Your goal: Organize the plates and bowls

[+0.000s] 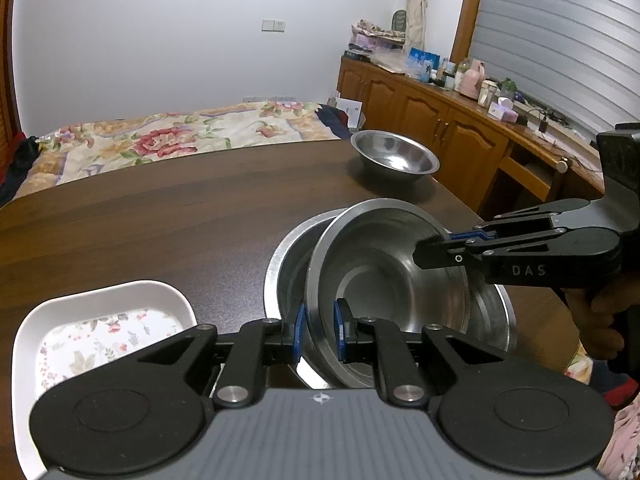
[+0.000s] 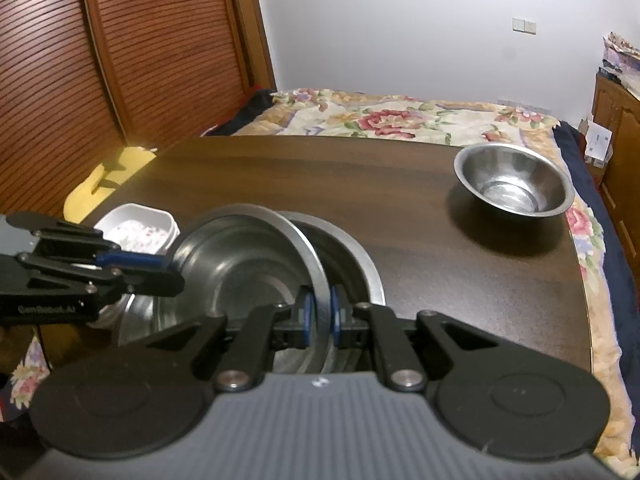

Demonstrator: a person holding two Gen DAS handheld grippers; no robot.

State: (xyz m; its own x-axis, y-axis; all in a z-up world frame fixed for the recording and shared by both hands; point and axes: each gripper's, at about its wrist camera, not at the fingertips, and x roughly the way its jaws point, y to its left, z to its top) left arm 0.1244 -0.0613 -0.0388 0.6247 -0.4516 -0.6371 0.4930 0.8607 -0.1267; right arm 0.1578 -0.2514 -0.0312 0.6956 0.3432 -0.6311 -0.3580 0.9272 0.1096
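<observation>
Steel bowl (image 1: 384, 276) was the one in play, tilted up on edge and sitting partly inside a bigger steel bowl (image 1: 286, 268) that rested flat on the dark wood counter (image 1: 140, 224). Both tongs had hold of it at once. The left tongs (image 1: 320, 330) were nearly shut, blue pads pinched on the near part of the tilted bowl's rim, one pad inside and one outside. The right tongs (image 1: 448, 242) came in from the right side and were clamped down on the far right part of that same rim; a hand (image 1: 600, 320) was wrapped around their handle.

From the right wrist view it was the same story mirrored: the right tongs (image 2: 320, 314) were closed narrow on the tilted bowl's (image 2: 240, 264) rim, the bigger bowl (image 2: 352, 264) showed behind and under it, and the left tongs (image 2: 160, 268) reached in from the left edge, gripping the opposite rim.

A third steel bowl (image 1: 394, 156) sat upright by itself near the counter's far right corner, well apart from the other two. A white tray with a flowery pattern (image 1: 96, 332) was on the counter to the left of the nested pair, close to the near edge.

Behind the counter was a bed with a floral cover (image 1: 160, 140), and wooden cabinets (image 1: 432, 120) with clutter on top ran along the right wall.
</observation>
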